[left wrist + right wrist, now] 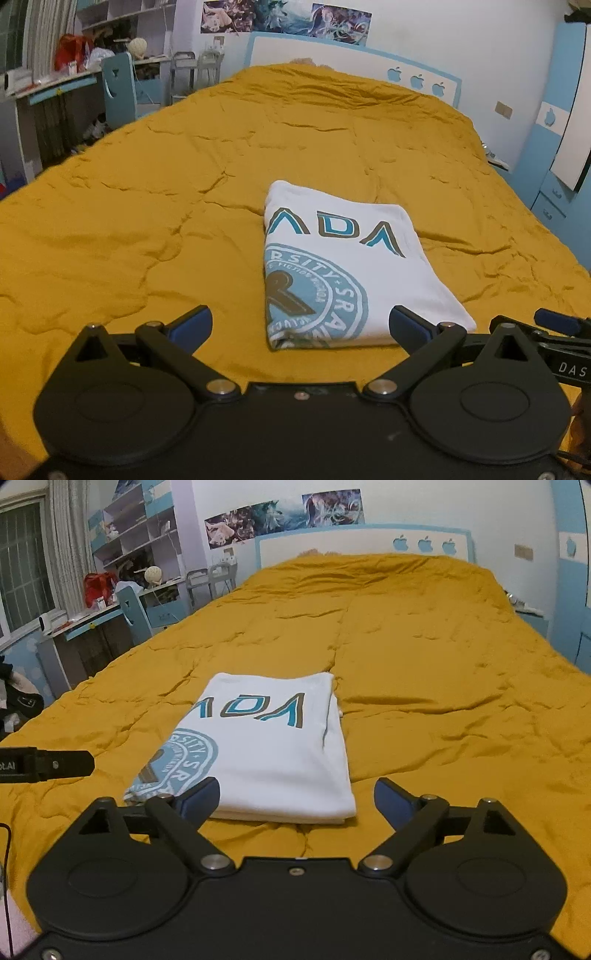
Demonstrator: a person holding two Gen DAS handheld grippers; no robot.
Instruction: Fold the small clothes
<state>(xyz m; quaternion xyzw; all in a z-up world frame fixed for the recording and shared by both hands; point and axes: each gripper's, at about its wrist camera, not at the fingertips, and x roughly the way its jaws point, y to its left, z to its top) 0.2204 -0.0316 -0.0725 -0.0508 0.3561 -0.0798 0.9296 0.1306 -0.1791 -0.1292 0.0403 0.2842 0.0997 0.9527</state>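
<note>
A white T-shirt (343, 266) with a blue and brown print lies folded into a neat rectangle on the yellow bedspread (129, 221). It also shows in the right wrist view (273, 753). My left gripper (301, 326) is open and empty, just short of the shirt's near edge. My right gripper (297, 801) is open and empty, also at the near edge, over the shirt's right corner. The right gripper's finger shows at the right edge of the left wrist view (557, 323). The left gripper's finger shows at the left of the right wrist view (66, 764).
The bedspread (443, 701) covers a wide bed with a white and blue headboard (332, 51). A desk with a blue chair (118, 88) and shelves stands to the left of the bed. A blue cabinet (561, 147) stands on the right.
</note>
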